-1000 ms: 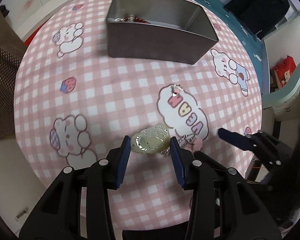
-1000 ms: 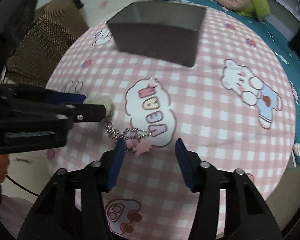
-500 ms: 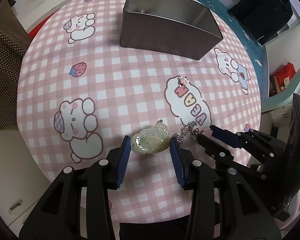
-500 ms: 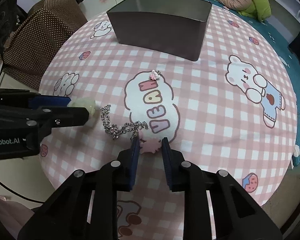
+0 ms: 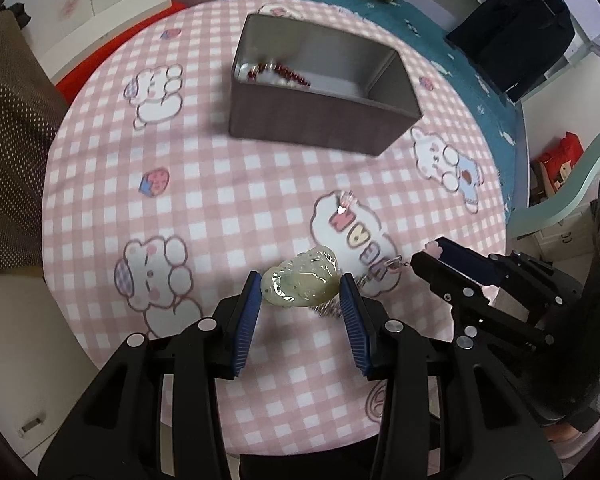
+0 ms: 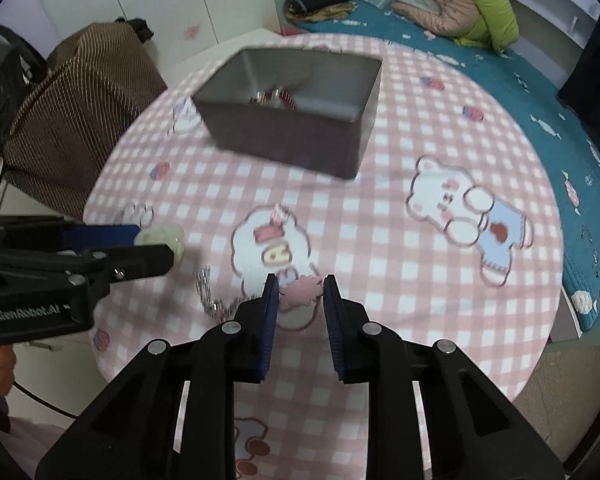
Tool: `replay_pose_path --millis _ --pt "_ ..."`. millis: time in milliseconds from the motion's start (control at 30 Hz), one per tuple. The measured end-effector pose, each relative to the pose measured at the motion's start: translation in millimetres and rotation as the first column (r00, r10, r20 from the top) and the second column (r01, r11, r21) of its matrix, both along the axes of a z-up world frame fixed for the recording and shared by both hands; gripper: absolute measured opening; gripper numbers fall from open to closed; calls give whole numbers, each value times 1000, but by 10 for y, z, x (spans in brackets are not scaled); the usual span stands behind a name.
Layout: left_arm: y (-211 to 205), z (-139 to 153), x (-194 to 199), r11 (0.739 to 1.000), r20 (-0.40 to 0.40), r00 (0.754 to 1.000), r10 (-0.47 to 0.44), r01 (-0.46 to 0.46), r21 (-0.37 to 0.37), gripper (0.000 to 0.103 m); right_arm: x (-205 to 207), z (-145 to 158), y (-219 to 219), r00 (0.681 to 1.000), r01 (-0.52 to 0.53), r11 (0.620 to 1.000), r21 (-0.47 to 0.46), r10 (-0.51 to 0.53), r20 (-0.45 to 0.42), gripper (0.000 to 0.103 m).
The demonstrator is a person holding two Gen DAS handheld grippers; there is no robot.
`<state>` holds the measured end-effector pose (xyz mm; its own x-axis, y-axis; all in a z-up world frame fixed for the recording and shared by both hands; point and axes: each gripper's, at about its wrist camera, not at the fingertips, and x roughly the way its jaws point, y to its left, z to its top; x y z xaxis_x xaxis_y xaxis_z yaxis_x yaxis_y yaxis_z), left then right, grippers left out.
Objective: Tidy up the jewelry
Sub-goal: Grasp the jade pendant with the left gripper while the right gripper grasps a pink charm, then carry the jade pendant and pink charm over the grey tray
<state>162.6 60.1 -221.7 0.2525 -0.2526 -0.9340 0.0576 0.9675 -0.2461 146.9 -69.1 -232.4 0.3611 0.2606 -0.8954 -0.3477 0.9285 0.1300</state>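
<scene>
My left gripper point(image 5: 299, 286) is shut on a pale green jade pendant point(image 5: 300, 278), held above the pink checked tablecloth. A silver chain point(image 6: 210, 294) runs from the pendant to a pink charm point(image 6: 302, 291). My right gripper point(image 6: 300, 290) is shut on that pink charm, which also shows in the left wrist view point(image 5: 434, 247). A grey metal box point(image 5: 320, 84) stands further back with red beads point(image 5: 280, 72) inside. A small pink trinket point(image 6: 278, 214) lies on the cloth between the grippers and the box.
The round table point(image 5: 100, 200) has its near edge just below the grippers. A brown dotted chair point(image 6: 72, 120) stands at the left. A bed with teal cover point(image 6: 540, 80) lies behind and to the right.
Both grippers have risen and moved toward the box, carrying pendant, chain and charm off the cloth. The right gripper closed on the pink charm one second to half a second ago.
</scene>
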Motion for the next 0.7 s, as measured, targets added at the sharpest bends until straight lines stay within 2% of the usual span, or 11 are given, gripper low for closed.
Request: replay_pose_path --millis 467,700 --pt "-71 382 464 999 97 995 30 -28 -24 40 518 493 4 992 11 999 45 -17 124 21" --pt "-115 445 745 999 120 992 43 -39 -33 40 823 516 44 991 -6 998 56 -2 136 21"
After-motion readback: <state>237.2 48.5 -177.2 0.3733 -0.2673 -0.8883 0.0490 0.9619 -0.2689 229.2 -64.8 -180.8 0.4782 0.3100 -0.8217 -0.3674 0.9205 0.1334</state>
